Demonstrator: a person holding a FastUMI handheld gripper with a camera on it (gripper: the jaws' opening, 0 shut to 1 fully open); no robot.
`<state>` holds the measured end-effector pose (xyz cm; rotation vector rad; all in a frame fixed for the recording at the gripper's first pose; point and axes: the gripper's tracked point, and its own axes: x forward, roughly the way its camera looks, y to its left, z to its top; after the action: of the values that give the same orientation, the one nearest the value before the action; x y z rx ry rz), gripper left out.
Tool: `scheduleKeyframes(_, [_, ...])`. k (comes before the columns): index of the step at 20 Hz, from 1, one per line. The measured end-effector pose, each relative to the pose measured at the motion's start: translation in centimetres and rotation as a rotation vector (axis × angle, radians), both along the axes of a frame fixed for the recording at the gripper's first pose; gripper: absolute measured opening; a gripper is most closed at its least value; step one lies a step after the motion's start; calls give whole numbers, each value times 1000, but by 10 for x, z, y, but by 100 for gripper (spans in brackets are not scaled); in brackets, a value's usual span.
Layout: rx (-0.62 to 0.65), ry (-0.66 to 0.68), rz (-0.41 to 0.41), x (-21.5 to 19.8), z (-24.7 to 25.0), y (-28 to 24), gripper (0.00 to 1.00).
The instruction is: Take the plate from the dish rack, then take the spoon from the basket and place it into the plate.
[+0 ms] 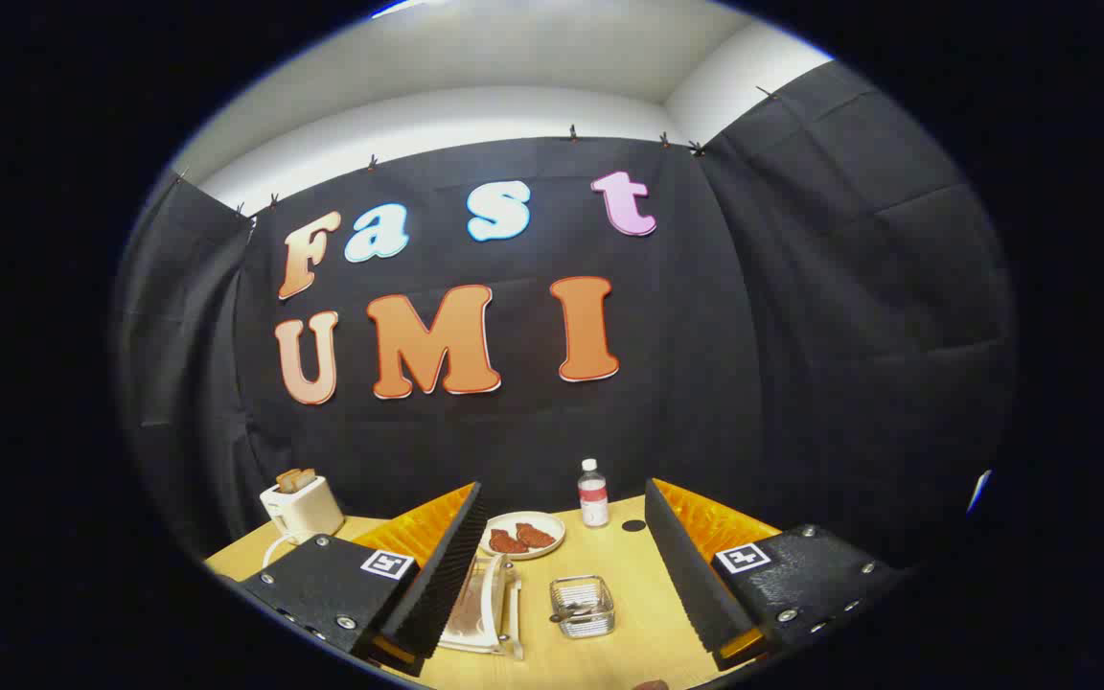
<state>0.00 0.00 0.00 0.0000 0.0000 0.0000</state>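
Nothing is done yet: gripper (557, 575) is hovering, jaws open and empty; plate (490, 599) sitting in rack (511, 613), spoon in basket (583, 606).

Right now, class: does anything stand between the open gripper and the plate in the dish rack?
Nothing visible does. The gripper is open, and the plate stands in the rack just inside the left finger. The basket sits beside it, apart.

One gripper (557, 575), two fingers spread wide, nothing between them. One basket (583, 606) on counter (629, 632). One rack (487, 609) with one plate (491, 599), just left of basket. One dish (521, 535) with food, one bottle (593, 494) beyond basket. One toaster (301, 506) far left of basket.
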Motion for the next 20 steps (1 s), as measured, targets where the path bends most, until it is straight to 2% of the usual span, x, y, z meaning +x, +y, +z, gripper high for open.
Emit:
scheduleKeyframes(4, [1,-7,0,-14,12,31,98])
scheduleKeyframes(10, [-19,36,23,-21,0,69,98])
scheduleKeyframes(13, [-17,40,18,-18,0,80,98])
scheduleKeyframes(20, [-30,73,74,-8,-3,117,98])
